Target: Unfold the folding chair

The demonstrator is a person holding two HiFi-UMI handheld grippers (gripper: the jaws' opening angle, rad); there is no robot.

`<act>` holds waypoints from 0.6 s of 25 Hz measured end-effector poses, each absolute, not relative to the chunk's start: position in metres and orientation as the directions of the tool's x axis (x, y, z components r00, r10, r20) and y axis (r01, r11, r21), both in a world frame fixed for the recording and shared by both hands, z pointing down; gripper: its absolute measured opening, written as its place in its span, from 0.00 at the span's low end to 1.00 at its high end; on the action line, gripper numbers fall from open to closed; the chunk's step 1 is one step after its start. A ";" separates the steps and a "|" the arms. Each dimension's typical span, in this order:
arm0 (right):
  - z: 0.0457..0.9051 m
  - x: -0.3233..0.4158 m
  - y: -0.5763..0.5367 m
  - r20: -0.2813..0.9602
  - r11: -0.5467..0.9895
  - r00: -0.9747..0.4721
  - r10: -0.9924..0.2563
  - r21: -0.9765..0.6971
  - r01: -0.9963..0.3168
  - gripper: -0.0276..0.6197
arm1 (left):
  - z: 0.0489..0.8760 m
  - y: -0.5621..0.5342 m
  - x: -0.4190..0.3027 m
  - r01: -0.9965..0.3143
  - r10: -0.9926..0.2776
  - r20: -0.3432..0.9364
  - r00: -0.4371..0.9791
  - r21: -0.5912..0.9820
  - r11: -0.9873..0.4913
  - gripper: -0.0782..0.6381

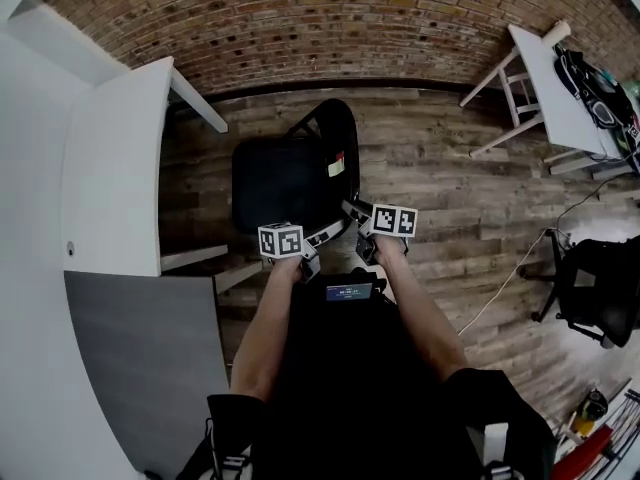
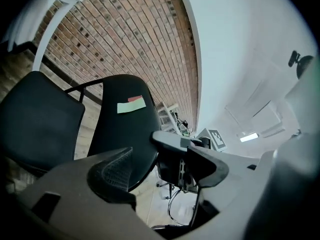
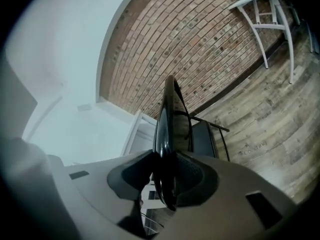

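The black folding chair stands on the wood floor in front of me, with its seat [image 1: 278,183] to the left and its backrest [image 1: 337,153], which bears a small label, to the right. My right gripper [image 1: 357,213] is shut on the backrest's near edge, which runs edge-on between the pads [image 3: 167,176]. My left gripper [image 1: 315,240] hovers just left of it at the same edge. In the left gripper view its jaws [image 2: 155,169] stand apart, with the backrest [image 2: 125,129] behind the left pad and not pressed. The right gripper [image 2: 192,144] shows beyond them.
A white table [image 1: 120,168] stands close on the left, with a grey surface [image 1: 150,368] below it. A brick wall [image 1: 300,18] lies behind the chair. At the right are a white desk [image 1: 550,78], a black office chair [image 1: 600,288] and a floor cable [image 1: 510,268].
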State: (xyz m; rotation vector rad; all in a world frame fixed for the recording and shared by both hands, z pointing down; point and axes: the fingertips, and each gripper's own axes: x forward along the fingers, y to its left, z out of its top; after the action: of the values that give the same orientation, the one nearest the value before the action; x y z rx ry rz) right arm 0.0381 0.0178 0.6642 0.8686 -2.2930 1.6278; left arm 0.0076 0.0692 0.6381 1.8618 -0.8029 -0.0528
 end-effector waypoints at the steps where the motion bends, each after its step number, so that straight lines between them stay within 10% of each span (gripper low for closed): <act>1: 0.664 0.039 0.019 0.477 0.231 -0.812 -0.337 -0.794 -0.562 0.22 | 0.639 0.074 0.011 -0.504 -0.555 0.328 0.765 0.841 -0.198 0.62; 15: 0.628 0.066 0.052 0.268 0.352 -0.925 -0.269 -0.867 -0.353 0.32 | 0.587 0.128 0.035 -0.448 -0.662 0.250 0.706 0.882 -0.145 0.62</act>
State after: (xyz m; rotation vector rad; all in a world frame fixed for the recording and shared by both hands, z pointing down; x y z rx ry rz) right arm 0.0656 0.0521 0.6283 0.5803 -2.5179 1.6449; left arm 0.0346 0.1277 0.5873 1.7833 -0.8799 -0.2360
